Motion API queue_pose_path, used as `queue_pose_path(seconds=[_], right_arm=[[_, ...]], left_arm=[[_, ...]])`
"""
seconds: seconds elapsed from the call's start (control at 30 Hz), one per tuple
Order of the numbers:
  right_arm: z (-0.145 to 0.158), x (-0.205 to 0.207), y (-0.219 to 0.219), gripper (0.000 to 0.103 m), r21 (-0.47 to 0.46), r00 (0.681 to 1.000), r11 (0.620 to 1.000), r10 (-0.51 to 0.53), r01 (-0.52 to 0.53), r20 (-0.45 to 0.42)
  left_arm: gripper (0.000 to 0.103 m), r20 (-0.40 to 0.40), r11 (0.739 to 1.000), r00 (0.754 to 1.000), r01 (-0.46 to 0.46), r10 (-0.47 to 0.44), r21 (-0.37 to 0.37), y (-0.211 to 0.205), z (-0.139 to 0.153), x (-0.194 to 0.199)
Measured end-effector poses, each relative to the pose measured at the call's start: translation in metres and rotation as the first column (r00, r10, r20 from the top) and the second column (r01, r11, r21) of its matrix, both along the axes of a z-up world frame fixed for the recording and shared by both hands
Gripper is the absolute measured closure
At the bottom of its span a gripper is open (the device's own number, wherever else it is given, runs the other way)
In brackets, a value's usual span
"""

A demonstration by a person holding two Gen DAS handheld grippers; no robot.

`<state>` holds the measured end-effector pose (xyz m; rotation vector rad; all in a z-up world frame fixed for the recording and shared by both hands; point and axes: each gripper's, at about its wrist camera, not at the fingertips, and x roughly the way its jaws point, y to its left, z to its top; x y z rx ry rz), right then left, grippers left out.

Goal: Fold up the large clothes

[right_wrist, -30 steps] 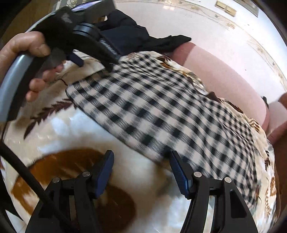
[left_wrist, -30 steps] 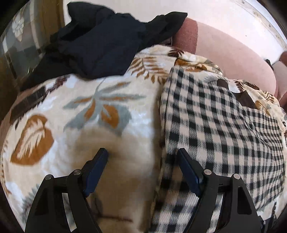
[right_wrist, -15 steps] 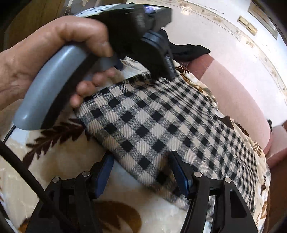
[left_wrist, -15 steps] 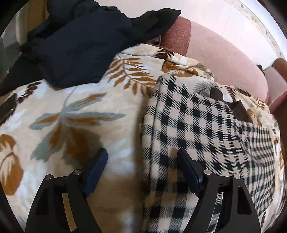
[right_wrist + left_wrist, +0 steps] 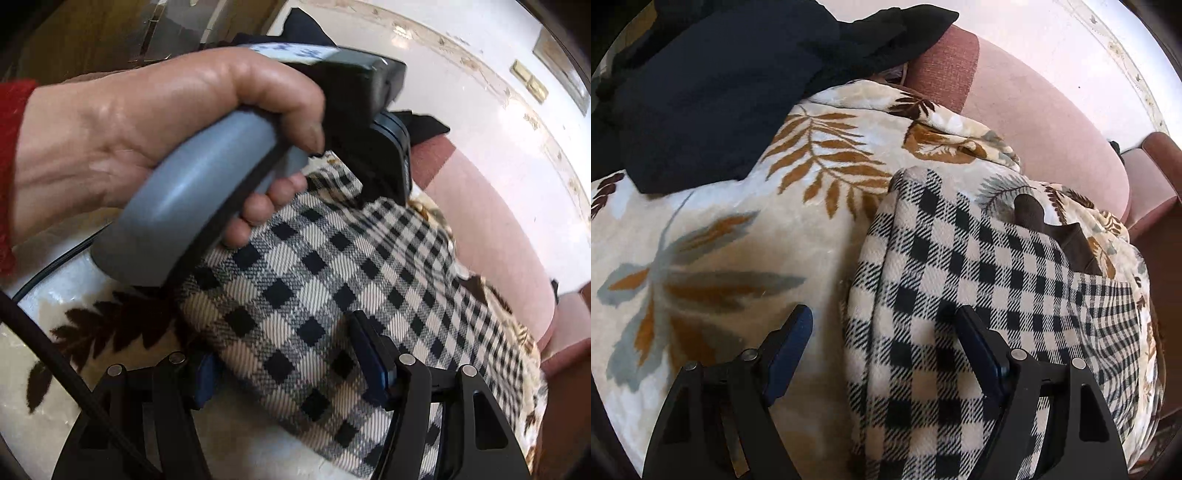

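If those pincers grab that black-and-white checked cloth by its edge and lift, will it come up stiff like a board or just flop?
Probably flop. The checked cloth drapes over the soft leaf-print blanket and follows its bumps, so it looks limp. Its rounded, folded edge suggests thick woven fabric, likely somewhat heavy for the open left gripper. The coarse weave should not slip easily.
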<state>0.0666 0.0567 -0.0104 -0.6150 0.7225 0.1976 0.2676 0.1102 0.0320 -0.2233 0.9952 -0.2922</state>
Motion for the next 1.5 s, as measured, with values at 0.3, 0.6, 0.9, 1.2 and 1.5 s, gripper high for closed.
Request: queue_pose_path(seconds=[0.3, 0.6, 0.9, 1.2, 1.5], right_arm=[[-0.002, 0.008, 0.012, 0.035, -0.018, 1.000, 1.000, 0.005, -0.005, 0.009], [0.001, 0.008, 0.018, 0.080, -0.032, 0.999, 0.999, 0.009, -0.008, 0.034], [0.048, -0.007, -0.013, 0.084, 0.132, 0.998, 0.991, -0.042, 0.035, 0.054], [0.101, -0.039, -0.085, 0.086, 0.280, 0.981, 0.954, -0.146, 0.105, 0.128], [0.120, -0.059, -0.206, 0.086, 0.418, 0.944, 0.870, -0.321, 0.261, 0.078]], left_arm=[[0.023, -0.008, 0.997, 0.998, 0.065, -0.065, -0.037, -0.005, -0.002, 0.011], [0.091, -0.083, 0.976, 0.991, 0.088, -0.106, -0.197, 0.004, 0.002, 0.013], [0.092, -0.019, 0.987, 0.997, 0.066, -0.069, -0.146, -0.014, 0.056, -0.019], [0.092, 0.018, 0.989, 0.993, 0.118, -0.116, -0.093, -0.090, 0.124, -0.036], [0.092, 0.055, 0.956, 0.955, 0.291, -0.292, 0.032, -0.257, 0.129, -0.089]])
